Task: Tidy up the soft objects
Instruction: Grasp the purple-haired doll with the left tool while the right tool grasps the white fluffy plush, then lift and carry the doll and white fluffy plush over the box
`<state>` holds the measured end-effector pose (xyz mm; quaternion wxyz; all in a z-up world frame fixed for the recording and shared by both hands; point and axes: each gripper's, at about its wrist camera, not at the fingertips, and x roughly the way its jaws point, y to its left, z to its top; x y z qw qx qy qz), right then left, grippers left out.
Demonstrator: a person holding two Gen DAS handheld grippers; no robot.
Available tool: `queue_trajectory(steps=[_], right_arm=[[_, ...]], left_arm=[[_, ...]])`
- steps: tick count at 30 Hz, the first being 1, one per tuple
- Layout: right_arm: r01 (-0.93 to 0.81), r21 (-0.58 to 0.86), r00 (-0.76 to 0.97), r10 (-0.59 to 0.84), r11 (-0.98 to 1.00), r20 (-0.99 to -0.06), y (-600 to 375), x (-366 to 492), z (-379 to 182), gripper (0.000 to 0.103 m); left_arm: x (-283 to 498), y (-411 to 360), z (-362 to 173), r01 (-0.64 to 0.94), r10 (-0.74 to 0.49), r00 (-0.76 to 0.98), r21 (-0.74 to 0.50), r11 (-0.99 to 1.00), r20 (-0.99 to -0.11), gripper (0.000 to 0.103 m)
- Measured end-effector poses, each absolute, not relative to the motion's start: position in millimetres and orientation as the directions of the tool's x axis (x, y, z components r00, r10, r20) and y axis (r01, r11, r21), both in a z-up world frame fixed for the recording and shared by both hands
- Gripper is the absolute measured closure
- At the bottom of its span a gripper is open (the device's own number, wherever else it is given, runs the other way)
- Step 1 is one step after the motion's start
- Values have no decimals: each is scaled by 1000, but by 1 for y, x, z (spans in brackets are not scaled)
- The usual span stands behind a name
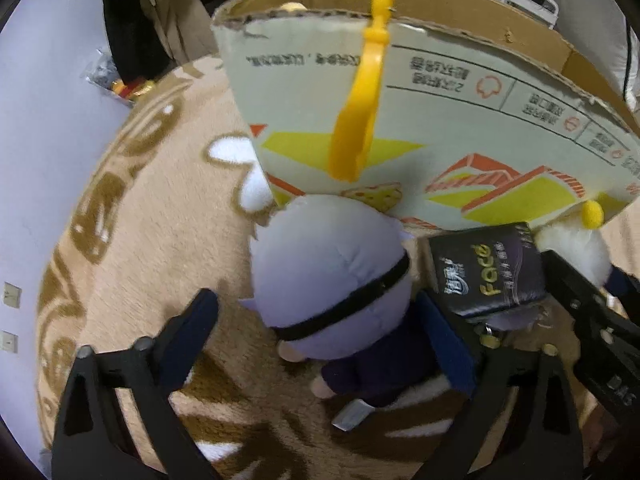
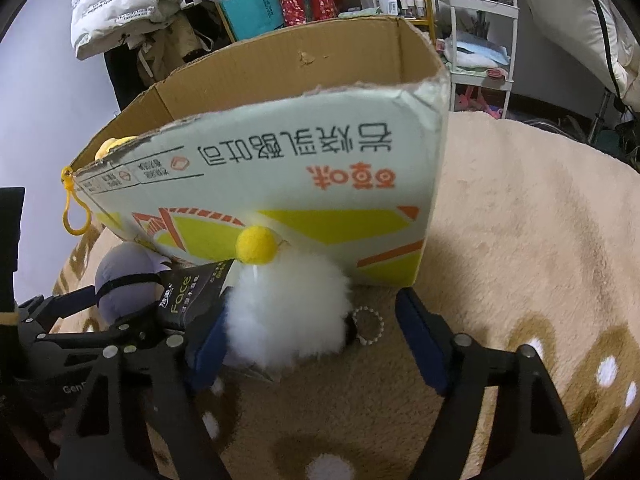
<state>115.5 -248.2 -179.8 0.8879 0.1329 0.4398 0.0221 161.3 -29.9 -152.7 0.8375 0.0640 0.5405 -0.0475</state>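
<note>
Two claws, both unclenched: left claw (image 1: pixel 320 344) straddles the grey plush doll (image 1: pixel 332 280), right claw (image 2: pixel 308 344) flanks the white pompom (image 2: pixel 284 312) near the cardboard box (image 2: pixel 280 176).

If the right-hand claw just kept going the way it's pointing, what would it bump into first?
Most likely the fluffy white plush with the yellow pompom, lying between the right gripper's open fingers on the blanket. The cardboard box stands just behind it, though depth is hard to judge.

Box (image 2: pixel 280 168) inside mostly hidden behind its front wall; only a bit of yellow toy (image 2: pixel 112 145) peeks over rim. Tissue pack (image 1: pixel 486 272) small print too blurry to read. White fluffy toy (image 1: pixel 576 248) partly behind right gripper's arm.
</note>
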Motion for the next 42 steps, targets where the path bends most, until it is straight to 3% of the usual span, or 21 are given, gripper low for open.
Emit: queue_trajectory(steps=[2, 5, 8, 13, 42], right_arm=[[71, 259, 606, 165, 963, -778, -247, 117, -181, 32], [51, 270, 599, 187, 961, -779, -246, 119, -182, 51], [32, 264, 599, 193, 964, -777, -243, 118, -182, 57], [36, 261, 602, 187, 965, -776, -241, 116, -180, 58], [8, 184, 722, 122, 983, -681, -244, 70, -125, 58]], left_arm=[[161, -30, -153, 157, -31, 404, 36, 987, -914, 22], [160, -32, -153, 169, -54, 398, 15, 986, -916, 31], [159, -31, -152, 166, -74, 395, -8, 986, -916, 39], [159, -32, -151, 164, -80, 403, -14, 986, -912, 45], [91, -38, -87, 146, -13, 596, 92, 985, -803, 45]])
